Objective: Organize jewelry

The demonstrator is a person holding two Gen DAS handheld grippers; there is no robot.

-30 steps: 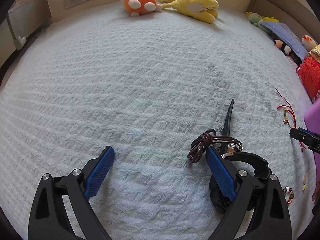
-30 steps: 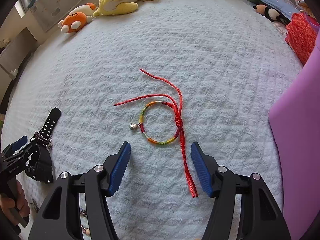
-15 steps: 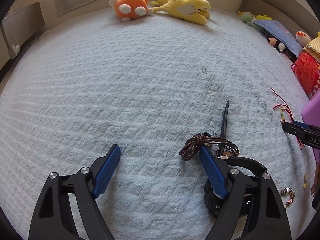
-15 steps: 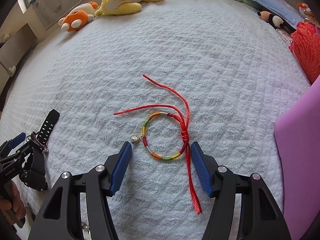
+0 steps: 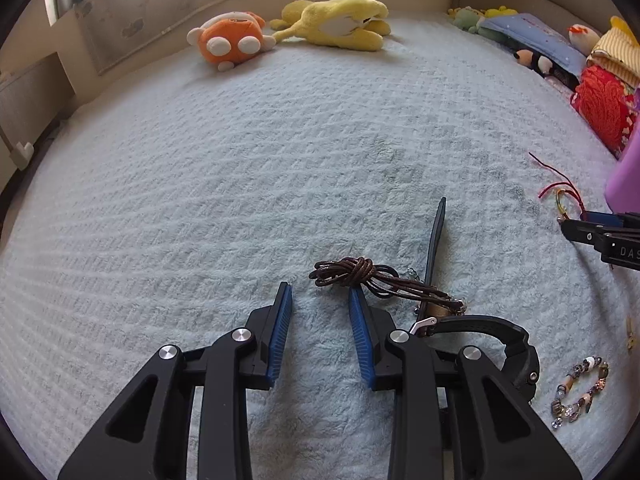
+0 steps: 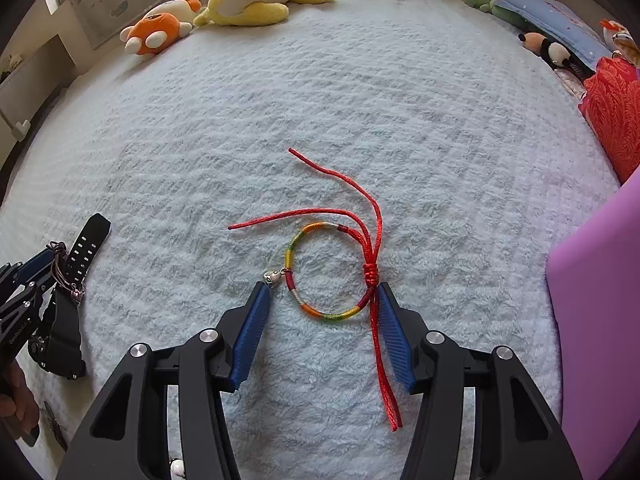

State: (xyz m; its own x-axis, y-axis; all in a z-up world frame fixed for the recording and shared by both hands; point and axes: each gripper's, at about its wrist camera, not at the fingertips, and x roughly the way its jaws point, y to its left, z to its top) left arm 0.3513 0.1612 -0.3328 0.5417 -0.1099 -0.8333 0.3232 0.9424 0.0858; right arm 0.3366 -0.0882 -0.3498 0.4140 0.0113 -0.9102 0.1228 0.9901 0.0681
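Judging from how the pieces lie scattered across the pale blue bed blanket (image 5: 280, 168), the sorting has barely begun: nothing sits gathered or put away yet, and every piece waits to be picked up. At lower centre of the left wrist view, the left hand-held gripper (image 5: 320, 304) has just been closing, yet its blue pads grasp nothing; only blanket lies between them. The brown leather cord bracelet (image 5: 360, 274) rests at the tip of the right-hand finger, draped past it toward the black watch (image 5: 480, 332), which lies just beside that finger at lower right. A beaded bracelet (image 5: 580, 392) sits further right, near the frame's edge. In the right wrist view, the right hand-held gripper (image 6: 322, 296) has also been closing and stands released, straddling the rainbow string bracelet (image 6: 328, 272) at centre frame. The silver charm lies at the left fingertip, and the red knot and tail run along the inner face of the right finger, touching or nearly so. A purple container (image 6: 596, 320) fills the right edge, likely where the pieces belong.
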